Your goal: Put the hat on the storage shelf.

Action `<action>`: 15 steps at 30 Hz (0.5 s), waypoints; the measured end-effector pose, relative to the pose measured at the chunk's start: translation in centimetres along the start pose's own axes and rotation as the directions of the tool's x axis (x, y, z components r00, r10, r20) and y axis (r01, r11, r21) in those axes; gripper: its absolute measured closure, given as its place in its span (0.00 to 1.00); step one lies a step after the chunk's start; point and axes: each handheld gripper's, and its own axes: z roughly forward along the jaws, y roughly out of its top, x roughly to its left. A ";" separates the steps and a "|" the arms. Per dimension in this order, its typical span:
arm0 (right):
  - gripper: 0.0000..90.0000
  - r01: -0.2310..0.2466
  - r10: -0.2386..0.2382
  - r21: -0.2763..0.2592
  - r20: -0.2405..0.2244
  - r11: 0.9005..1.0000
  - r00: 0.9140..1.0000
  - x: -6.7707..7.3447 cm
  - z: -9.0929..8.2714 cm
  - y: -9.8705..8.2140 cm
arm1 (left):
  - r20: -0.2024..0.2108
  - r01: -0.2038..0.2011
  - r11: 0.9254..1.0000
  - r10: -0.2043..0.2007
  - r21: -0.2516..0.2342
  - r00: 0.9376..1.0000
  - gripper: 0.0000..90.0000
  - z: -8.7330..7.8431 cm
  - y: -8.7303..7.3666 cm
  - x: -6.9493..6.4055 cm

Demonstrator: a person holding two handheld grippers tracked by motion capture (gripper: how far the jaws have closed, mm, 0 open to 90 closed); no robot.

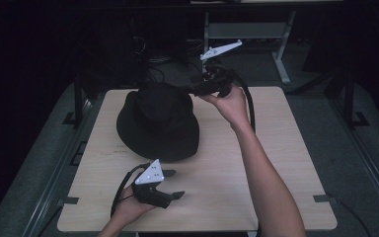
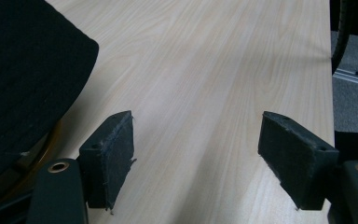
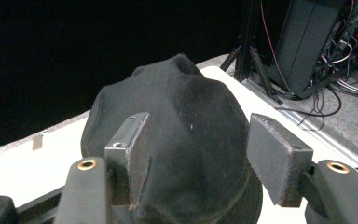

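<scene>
The black bucket hat (image 1: 158, 121) sits crown up on the far left part of the wooden table (image 1: 276, 163), and neither of my claws holds it. My right gripper (image 1: 197, 88) hovers at the far edge of its crown with the jaws spread (nothing pinched between them). My left gripper (image 1: 173, 183) waits wide open just beside the near brim, so I judge the grasp itself is not yet done.

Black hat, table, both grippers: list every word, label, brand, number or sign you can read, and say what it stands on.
None: no readable text in any of the three views.
The black hat shows plain dark fabric, no logo or tag.
The wooden table shows bare grain, no sticker or marking.
The left gripper carries a grey plate with small pale dots, not characters.
The right gripper has plain black pads and brass-coloured holes, no print.
</scene>
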 end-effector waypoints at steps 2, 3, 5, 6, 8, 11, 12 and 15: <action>0.42 0.001 -0.001 -0.004 0.005 1.000 1.000 -0.1 -0.4 -0.4 | 0.001 0.007 1.000 -0.007 -0.003 1.000 0.29 0.0 0.0 0.0; 0.41 0.000 0.000 -0.008 0.005 1.000 1.000 -0.1 -0.6 -0.6 | 0.002 0.007 1.000 -0.007 -0.004 1.000 0.29 0.1 0.0 0.0; 0.40 -0.004 0.004 -0.001 0.007 1.000 1.000 -0.1 -1.0 -1.0 | 0.002 0.006 1.000 -0.006 -0.005 1.000 0.28 0.1 0.0 0.0; 0.40 -0.007 0.008 -0.003 0.011 1.000 1.000 -0.1 -1.2 -1.2 | 0.001 0.005 1.000 -0.005 -0.002 1.000 0.28 0.2 0.0 0.0; 0.38 -0.004 0.004 -0.006 0.022 1.000 1.000 -0.2 -1.7 -1.7 | 0.000 0.007 1.000 -0.007 0.006 1.000 0.28 0.3 -0.1 0.0; 0.38 -0.010 0.010 -0.002 0.027 1.000 1.000 -0.2 -2.2 -2.3 | -0.003 0.010 1.000 -0.010 0.006 1.000 0.27 0.3 -0.1 -0.1; 0.37 -0.013 0.013 0.000 0.027 1.000 1.000 -0.2 -2.4 -2.6 | -0.003 0.013 1.000 -0.013 0.006 1.000 0.27 0.2 -0.1 -0.1; 0.37 -0.022 0.022 -0.001 0.032 1.000 0.999 -0.3 -2.8 -3.3 | -0.004 0.010 1.000 -0.010 0.005 1.000 0.27 0.2 -0.1 -0.1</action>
